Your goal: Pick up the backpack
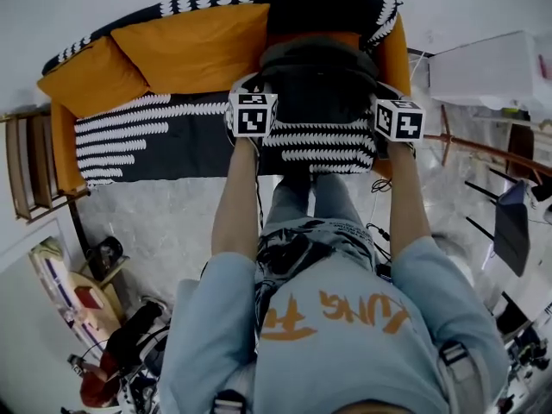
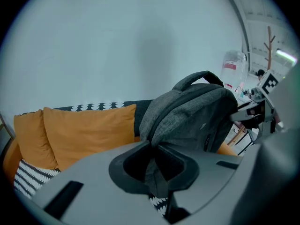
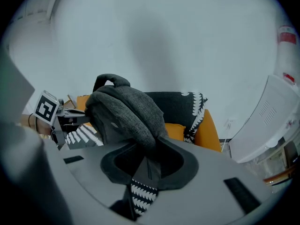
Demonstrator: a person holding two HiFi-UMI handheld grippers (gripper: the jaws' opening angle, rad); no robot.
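Above sofa (image 1: 62, 149): backpack (image 1: 317, 80), both side edges pinched in left gripper (image 2: 154, 172), right gripper (image 3: 146, 165) jaws (bare wall behind).

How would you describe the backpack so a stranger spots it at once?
Find the orange sofa under its black-and-white throw. At its right end, the backpack is pinched between the left gripper and right gripper. It is the only grey thing, with a top loop handle, beside orange cushions.

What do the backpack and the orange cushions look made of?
The backpack: probably woven synthetic fabric, matte heathered grey; a speckled weave shows and it folds softly. The orange cushions: seemingly plain matte cloth, without sheen, softly dented.
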